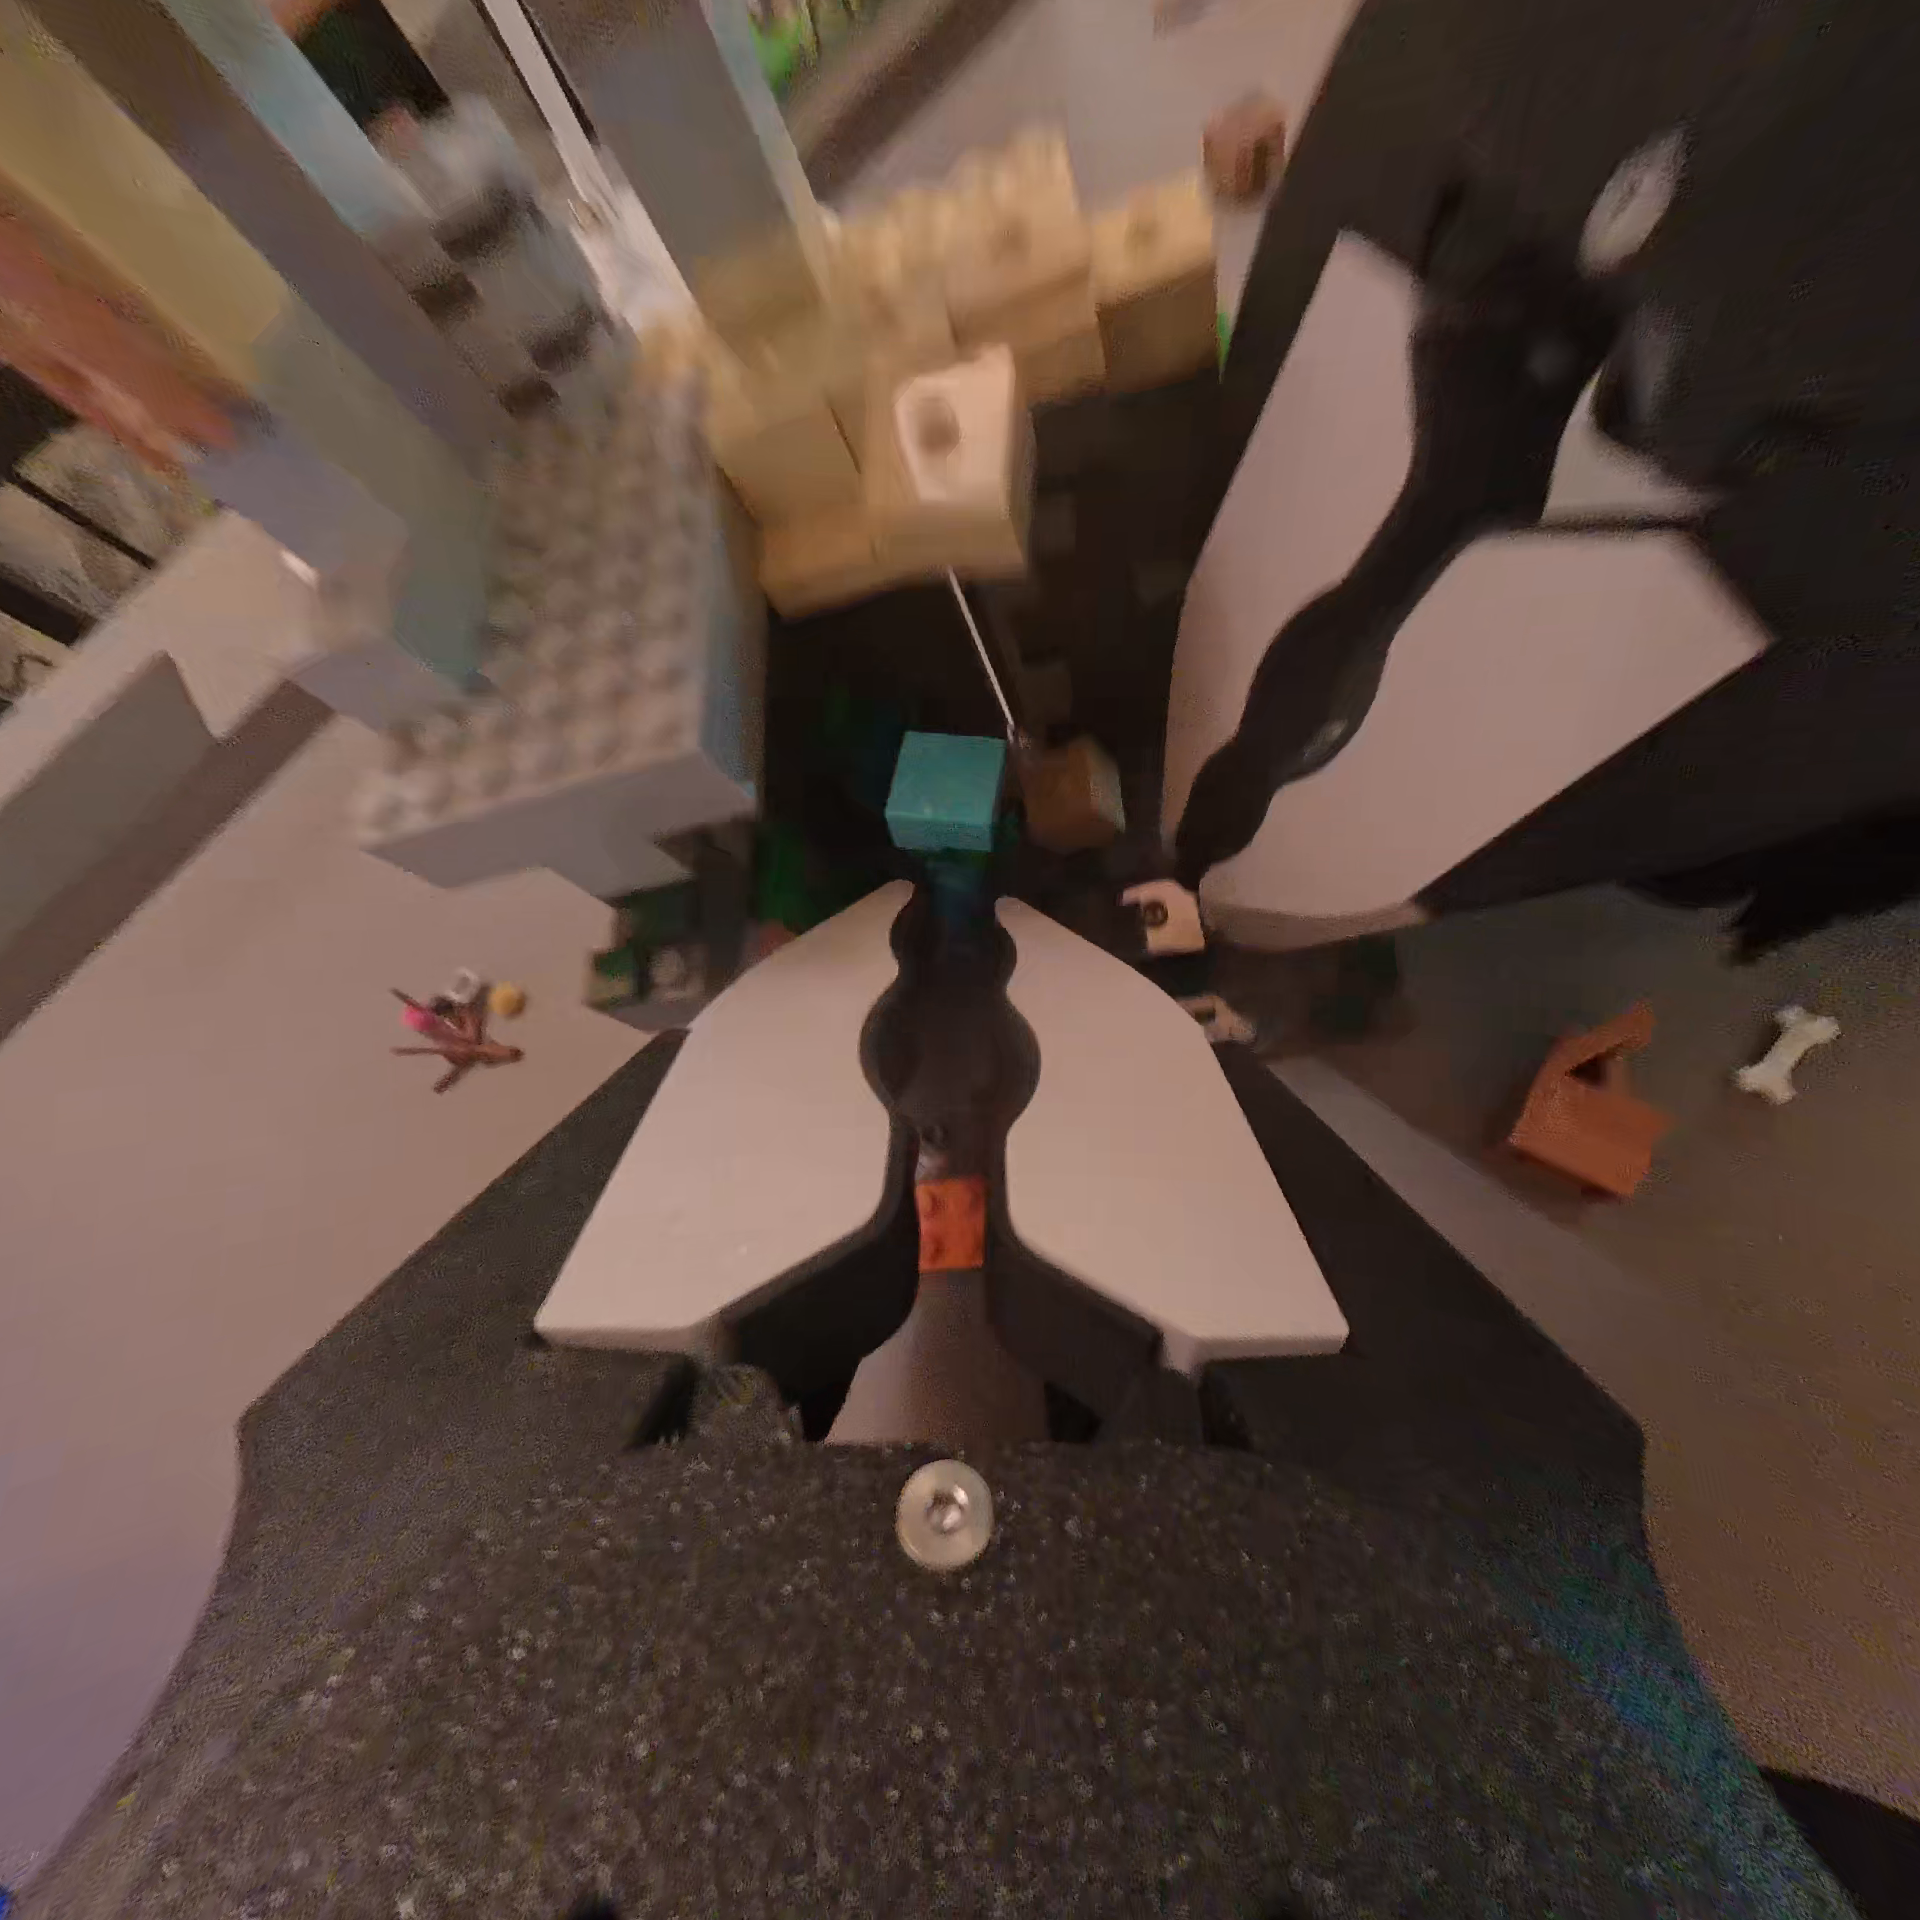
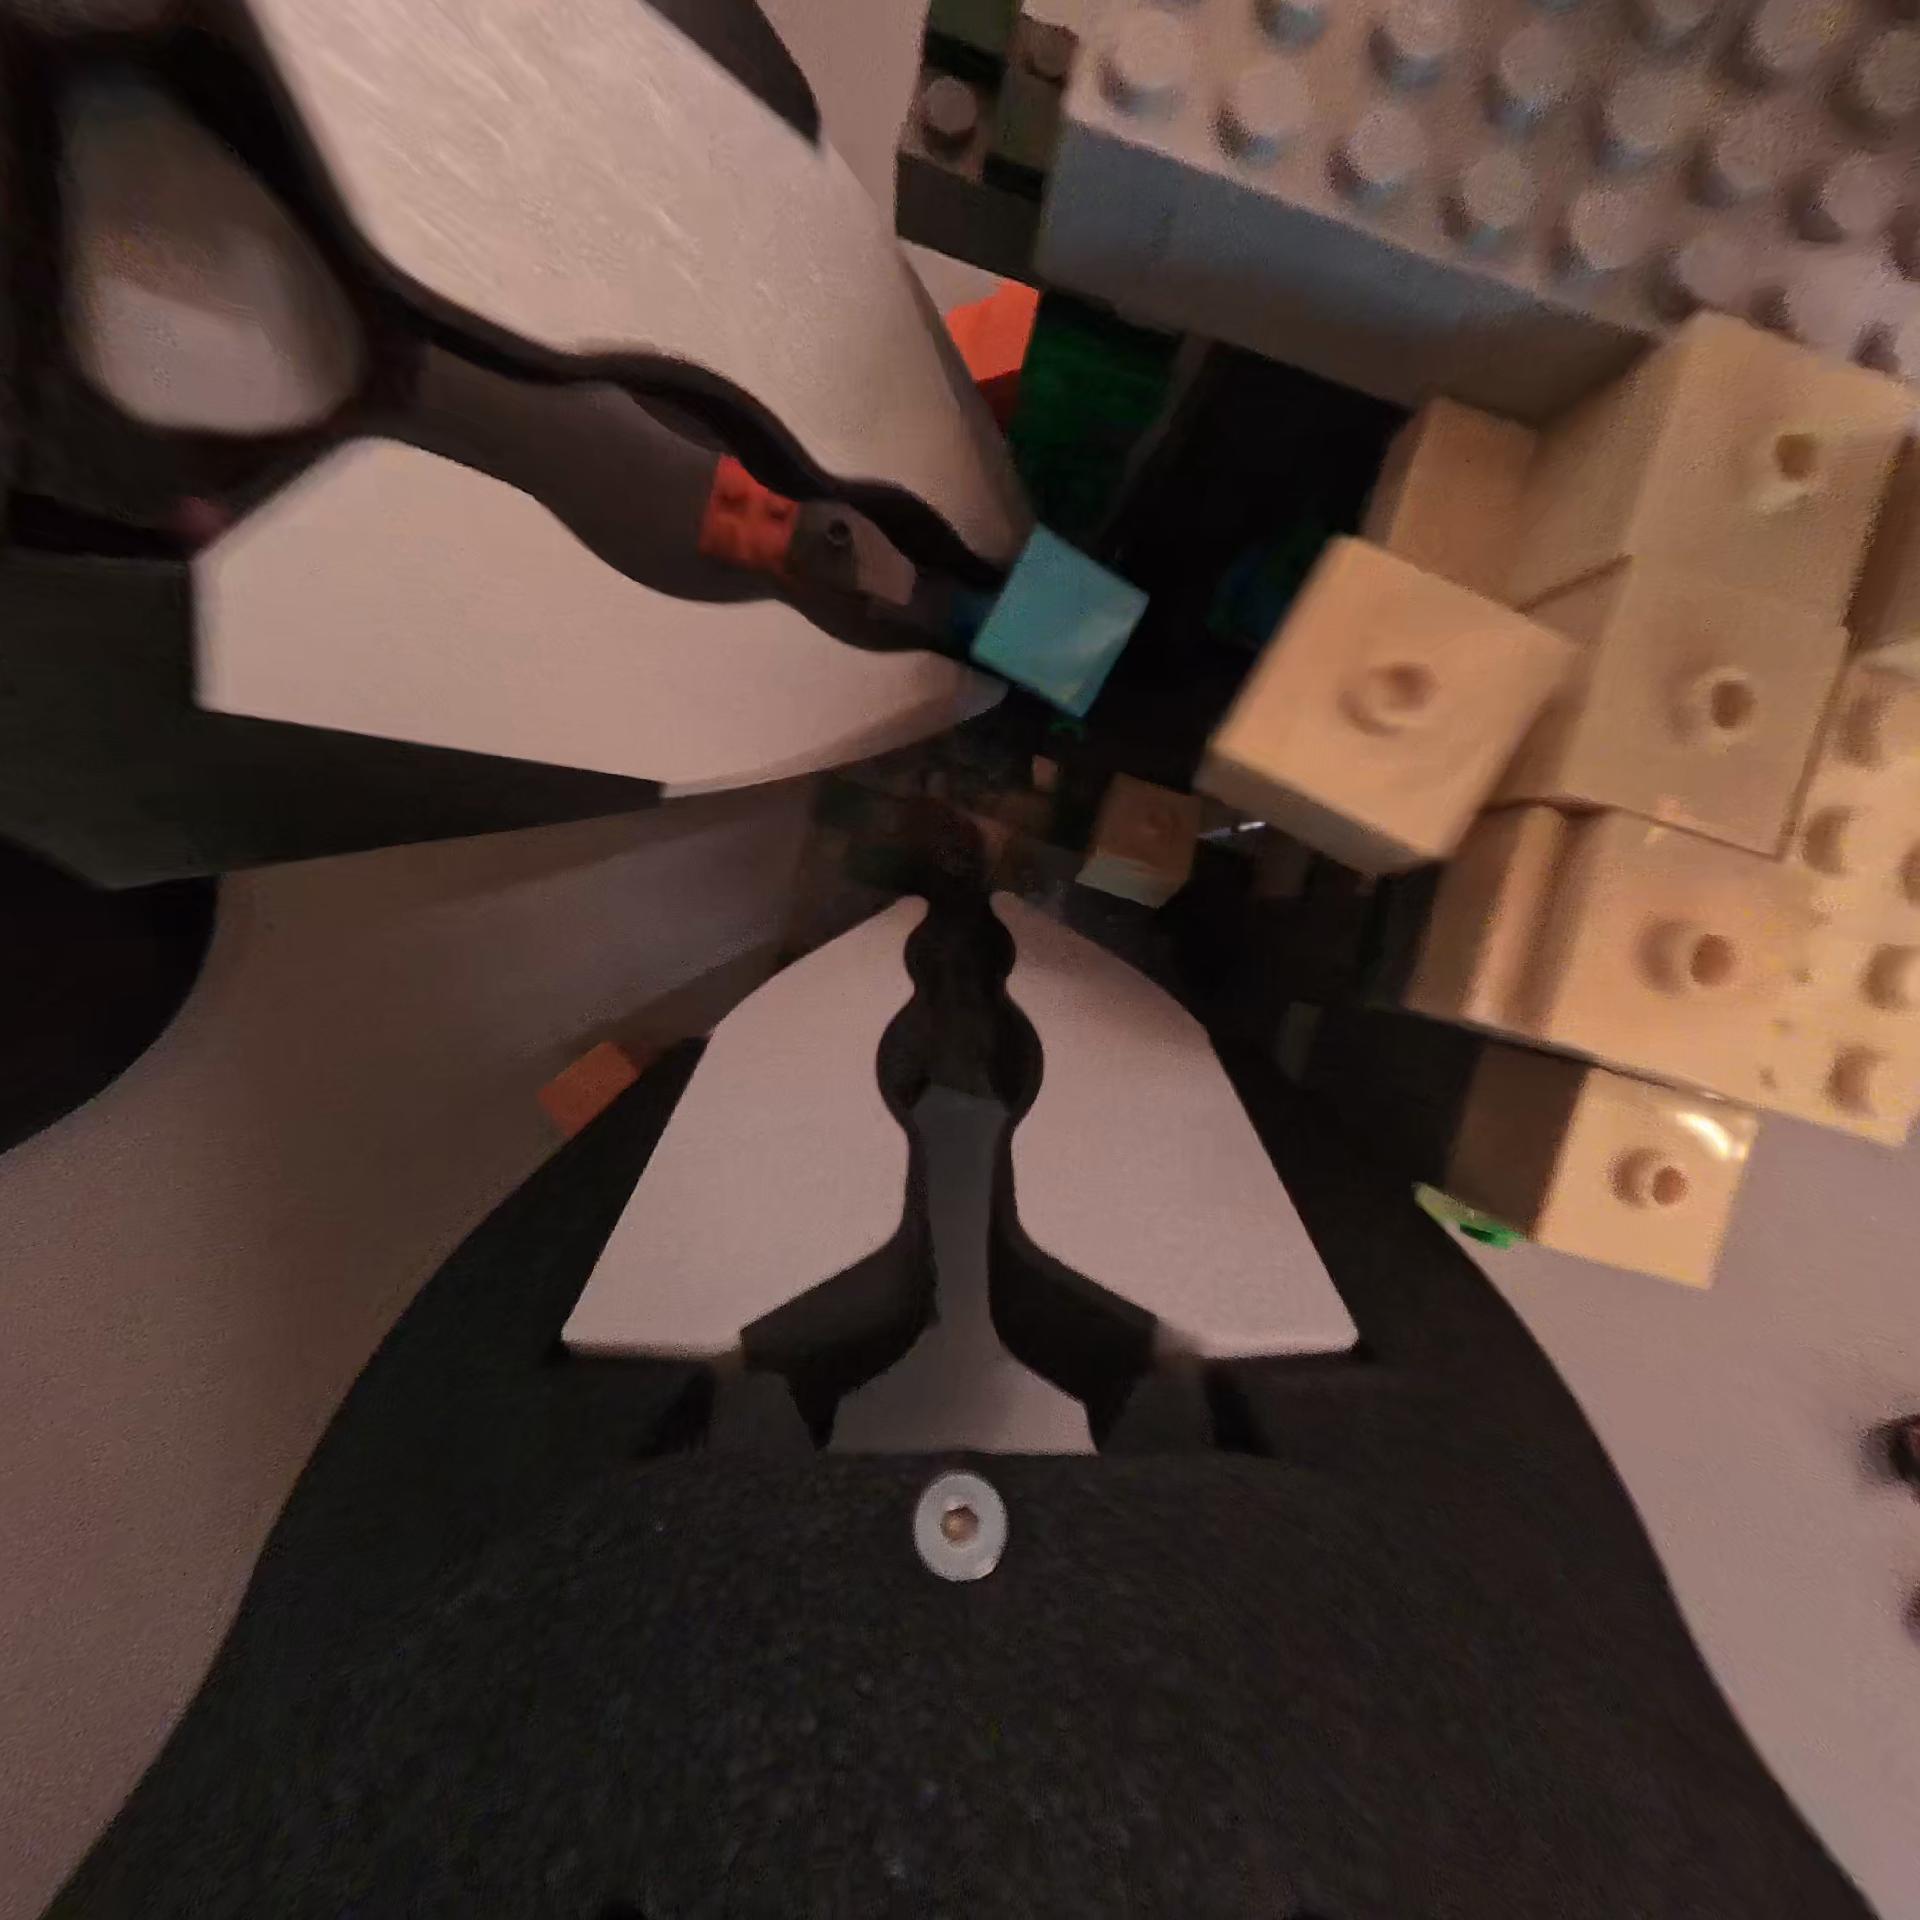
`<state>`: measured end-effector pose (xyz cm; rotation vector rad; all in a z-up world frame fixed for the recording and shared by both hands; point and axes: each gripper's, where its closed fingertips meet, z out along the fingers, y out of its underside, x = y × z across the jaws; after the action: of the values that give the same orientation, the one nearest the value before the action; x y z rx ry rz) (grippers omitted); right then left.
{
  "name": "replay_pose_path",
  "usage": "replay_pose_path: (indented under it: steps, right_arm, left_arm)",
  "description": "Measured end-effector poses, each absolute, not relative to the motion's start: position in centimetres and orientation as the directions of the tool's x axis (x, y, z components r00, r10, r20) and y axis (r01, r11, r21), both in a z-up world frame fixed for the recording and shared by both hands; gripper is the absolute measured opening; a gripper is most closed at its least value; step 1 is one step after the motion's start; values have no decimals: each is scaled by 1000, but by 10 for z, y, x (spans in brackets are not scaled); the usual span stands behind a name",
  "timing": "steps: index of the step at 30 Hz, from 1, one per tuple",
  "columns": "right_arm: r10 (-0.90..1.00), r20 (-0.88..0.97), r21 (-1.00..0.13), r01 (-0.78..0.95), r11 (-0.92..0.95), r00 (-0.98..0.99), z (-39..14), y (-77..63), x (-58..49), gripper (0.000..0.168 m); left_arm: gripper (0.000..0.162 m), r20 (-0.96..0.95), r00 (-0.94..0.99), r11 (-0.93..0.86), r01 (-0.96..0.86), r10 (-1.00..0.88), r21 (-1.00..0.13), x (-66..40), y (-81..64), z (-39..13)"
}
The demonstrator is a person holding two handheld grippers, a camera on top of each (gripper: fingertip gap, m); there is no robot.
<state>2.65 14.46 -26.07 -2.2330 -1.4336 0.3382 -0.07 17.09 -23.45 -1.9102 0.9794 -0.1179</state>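
Left gripper (image 1: 954, 899) is clamped at its tips on a small figure with a teal cube head (image 1: 948, 792); an orange stud piece (image 1: 950, 1226) sits farther back in the slot between the same fingers. The figure is held off the table (image 1: 208, 1195), just in front of the brick build (image 1: 582, 665), whose grey studded plate lies to the figure's left and whose tan block stack (image 1: 935, 416) rises beyond it. Right gripper (image 2: 958, 902) has its tips drawn together, pressed into the dark lower part of the build just below the teal head; whether it pinches anything there I cannot tell, the spot is dark and smeared. Nothing about the figure looks seated on studs yet, so it reads as carried, not placed. Loose on the table, well clear of the build: a brown piece (image 1: 1590, 1122), a white bone (image 1: 1785, 1051), a small cluster of pink and brown bits (image 1: 457, 1029).
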Motion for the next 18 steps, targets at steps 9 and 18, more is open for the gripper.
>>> replay_pose_path:
  steps: [9, 18]
  right_arm:
    - [910, -36, -551, 751, -363, 413, -259, 136, 30, 21]
    - [958, -48, -819, 537, -200, 284, -197, 118, 33, 33]
  left_arm:
    - [9, -206, 691, -209, -466, -693, -860, -7, 153, -206]
    - [10, -126, 469, -115, -452, -874, -885, 27, 114, -211]
